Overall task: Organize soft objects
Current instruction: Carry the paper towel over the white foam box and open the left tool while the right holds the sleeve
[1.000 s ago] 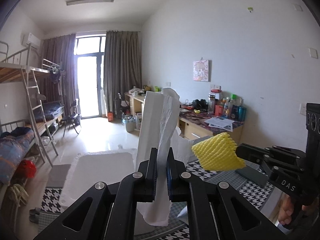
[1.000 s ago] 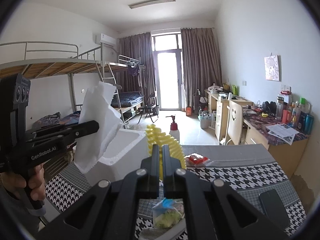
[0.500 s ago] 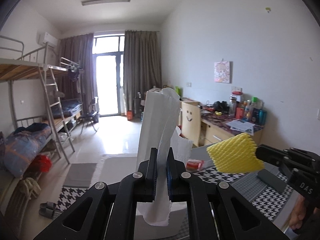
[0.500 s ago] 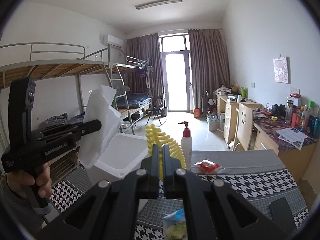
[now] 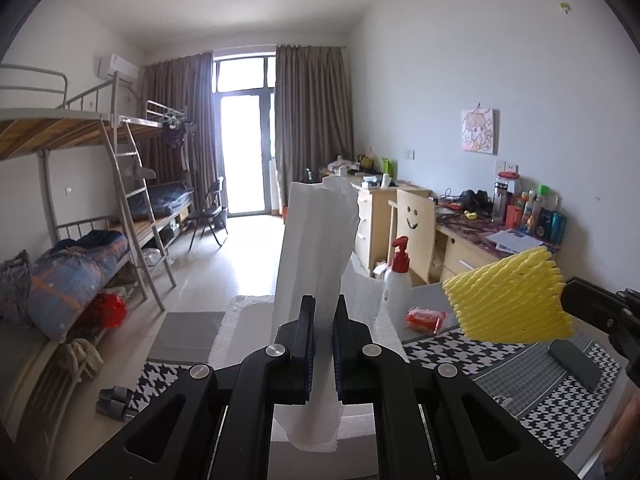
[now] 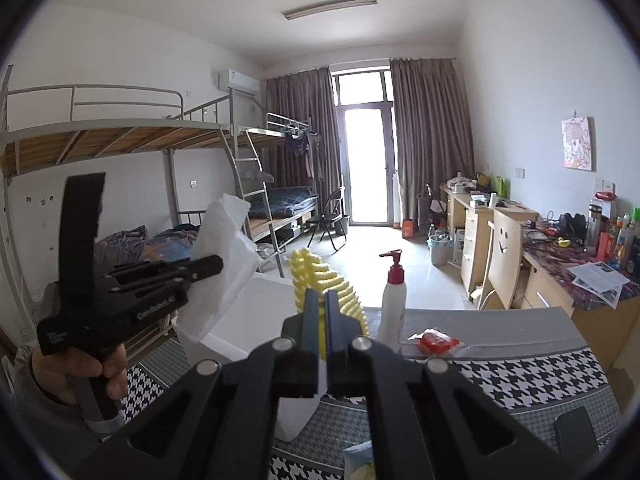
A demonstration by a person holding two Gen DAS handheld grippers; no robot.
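Right, I'm looking past both grippers at the white foam box (image 6: 256,312) on the houndstooth tablecloth (image 6: 532,376), and its open top faces up, but from these angles I can't tell what, if anything, is inside it. My left gripper (image 5: 322,320) has its jaws squeezed nearly together on the white foam sheet (image 5: 316,248), which stands tall out of the pads and droops a little below them, hanging in the air just over the box. From the right wrist view I see that same sheet sticking up and away from the left gripper (image 6: 208,266), with the person's hand (image 6: 76,368) wrapped round the handle underneath. My right gripper (image 6: 322,312) is clamped tight on the yellow foam net (image 6: 340,280), the ribbed sleeve poking forward and upward from between the pads. In the left wrist view the net (image 5: 508,296) floats off to the right, above the tablecloth, well apart from the sheet. Beyond it on the table sit a pump bottle (image 6: 394,296) with a red top, a small red packet (image 6: 438,340) just beside it, and a dark phone (image 5: 574,362) lying flat nearer the edge. A clear bag (image 6: 360,460) peeks out low under my right gripper, contents too hidden to call.
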